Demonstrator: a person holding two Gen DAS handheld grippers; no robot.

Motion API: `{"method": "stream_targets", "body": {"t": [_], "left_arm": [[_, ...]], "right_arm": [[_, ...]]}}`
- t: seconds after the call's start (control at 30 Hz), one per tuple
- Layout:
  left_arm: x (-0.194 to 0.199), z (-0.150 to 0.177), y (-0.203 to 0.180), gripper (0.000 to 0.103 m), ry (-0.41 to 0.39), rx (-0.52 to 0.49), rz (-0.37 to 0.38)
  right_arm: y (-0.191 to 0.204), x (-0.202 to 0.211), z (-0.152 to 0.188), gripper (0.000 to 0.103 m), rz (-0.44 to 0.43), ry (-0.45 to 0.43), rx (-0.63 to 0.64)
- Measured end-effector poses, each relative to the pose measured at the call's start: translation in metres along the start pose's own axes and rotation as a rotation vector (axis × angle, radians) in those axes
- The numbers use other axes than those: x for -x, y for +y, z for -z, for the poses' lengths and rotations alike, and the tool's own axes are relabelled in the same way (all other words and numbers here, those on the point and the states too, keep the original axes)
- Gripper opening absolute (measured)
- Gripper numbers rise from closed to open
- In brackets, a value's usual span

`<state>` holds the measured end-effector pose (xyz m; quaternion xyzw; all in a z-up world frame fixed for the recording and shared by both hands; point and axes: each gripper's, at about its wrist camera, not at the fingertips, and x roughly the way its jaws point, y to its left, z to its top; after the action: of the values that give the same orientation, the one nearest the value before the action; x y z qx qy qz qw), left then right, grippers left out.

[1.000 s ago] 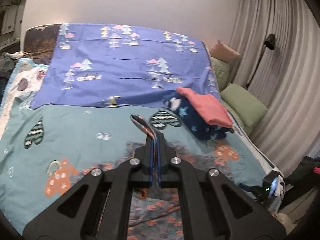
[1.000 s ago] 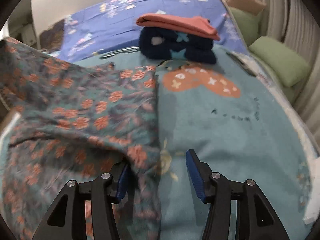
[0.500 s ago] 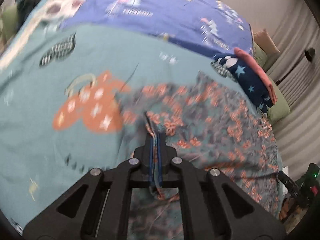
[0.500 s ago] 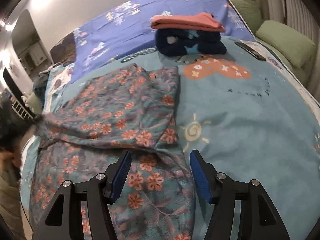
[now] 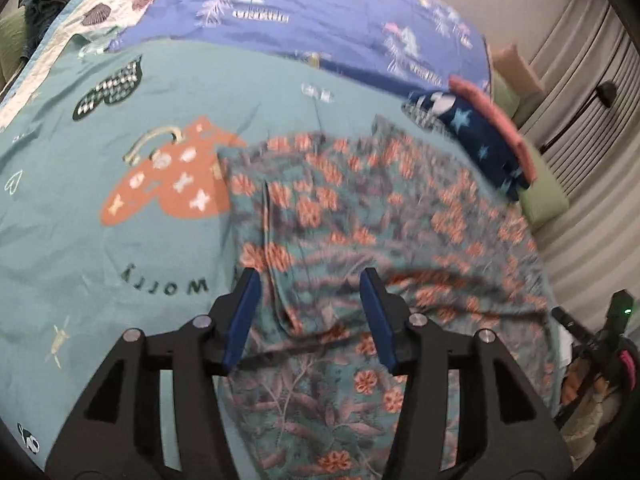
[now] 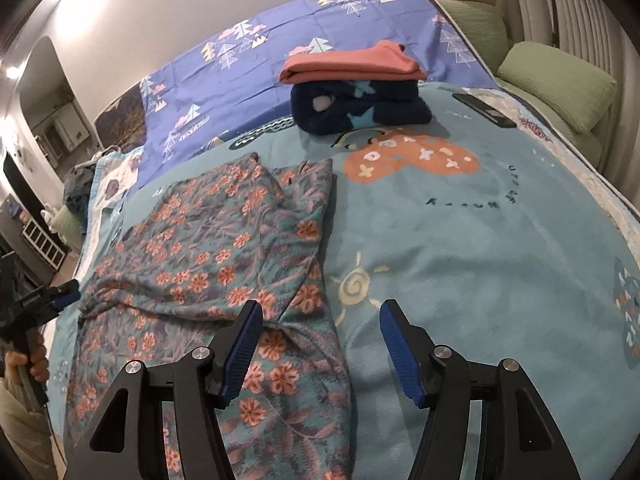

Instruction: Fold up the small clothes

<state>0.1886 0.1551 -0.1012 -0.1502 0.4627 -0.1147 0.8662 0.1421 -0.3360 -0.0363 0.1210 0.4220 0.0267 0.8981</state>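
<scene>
Hovering with jaws spread, the left gripper (image 5: 310,312) and right gripper (image 6: 320,344) both hold nothing; the floral garment (image 6: 224,264) lies on the bed (image 6: 500,248), its upper part doubled over the lower. One fold looks laid, so next comes regripping an edge to fold again. A finished stack (image 6: 356,92) sits beyond, and a phone (image 6: 484,110) near it, neither blocking the cloth.

Left black two-finger gripper (image 5: 310,314): blue-padded jaws spread wide, nothing between the pads, pointing forward and down. Right black two-finger gripper (image 6: 320,344): blue-padded jaws spread wide, likewise holding nothing. Bare hand (image 6: 30,362): clasped round the left gripper's handle.
</scene>
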Motion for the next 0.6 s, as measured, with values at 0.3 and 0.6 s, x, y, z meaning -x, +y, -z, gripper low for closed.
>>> {"method": "stream_targets", "body": {"t": [0.3,0.6], "left_arm": [[0.055,-0.010,0.005,0.006,-0.110,0.015,-0.030],[0.051,-0.017,-0.025,0.032,-0.132,0.000,-0.138]], "right_arm": [[-0.005,0.005,-0.001,0.062,0.017,-0.018,0.003],[-0.025,-0.002,-0.011,0.062,0.006,-0.014,-0.050]]}}
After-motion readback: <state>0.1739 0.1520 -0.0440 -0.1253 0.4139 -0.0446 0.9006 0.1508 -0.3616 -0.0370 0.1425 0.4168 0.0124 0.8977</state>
